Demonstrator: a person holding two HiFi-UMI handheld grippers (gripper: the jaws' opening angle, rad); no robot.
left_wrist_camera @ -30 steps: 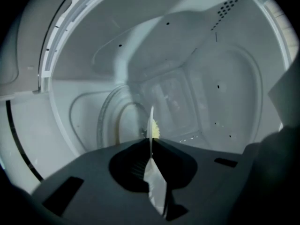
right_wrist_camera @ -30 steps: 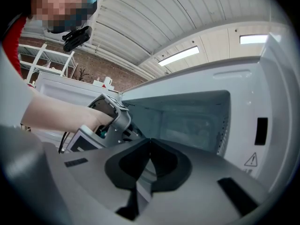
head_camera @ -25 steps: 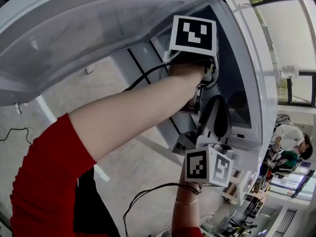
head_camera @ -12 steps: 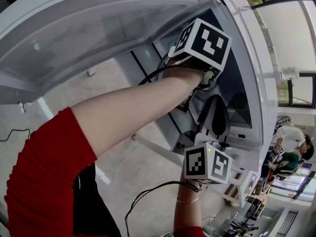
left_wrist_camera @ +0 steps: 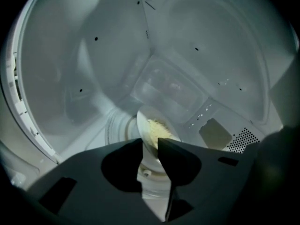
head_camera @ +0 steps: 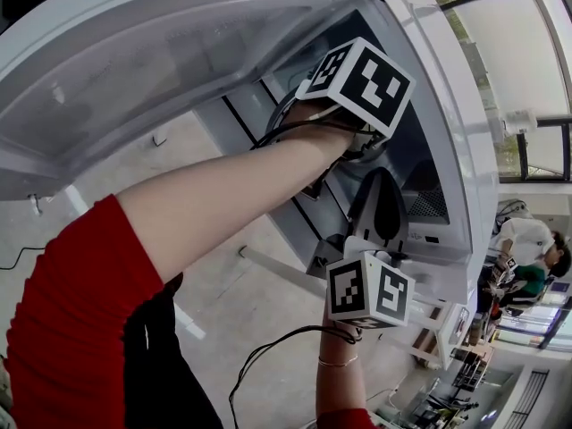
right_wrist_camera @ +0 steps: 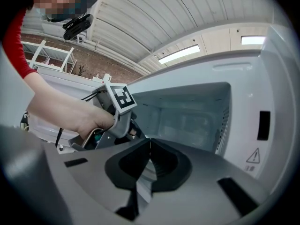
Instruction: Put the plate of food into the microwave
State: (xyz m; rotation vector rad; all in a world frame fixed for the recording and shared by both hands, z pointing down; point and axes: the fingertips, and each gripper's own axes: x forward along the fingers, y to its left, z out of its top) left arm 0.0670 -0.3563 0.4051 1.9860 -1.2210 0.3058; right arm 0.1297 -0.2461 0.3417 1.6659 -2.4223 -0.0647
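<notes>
The white microwave (head_camera: 451, 141) stands with its door (head_camera: 170, 52) swung open. In the left gripper view a white plate (left_wrist_camera: 152, 125) with yellow food sits on the turntable (left_wrist_camera: 117, 128) inside the cavity. My left gripper (left_wrist_camera: 150, 146) reaches into the cavity. Its jaws have just been opening and stand apart, with the plate's near rim in the gap and the pads off it. My right gripper (right_wrist_camera: 149, 143) hangs in front of the cavity opening, below the left hand. It is shut with nothing in it. In the head view the left fingertips are hidden.
The cavity's right wall carries a tan cover patch (left_wrist_camera: 214, 132) and a vent grille (left_wrist_camera: 243, 137). Black cables (head_camera: 268, 351) trail from both grippers over the floor. A person (head_camera: 527, 248) sits far off at the right, near shelving.
The left gripper has rolled about its own axis; its marker cube now shows a different face. Both hands stay in about the same place.
</notes>
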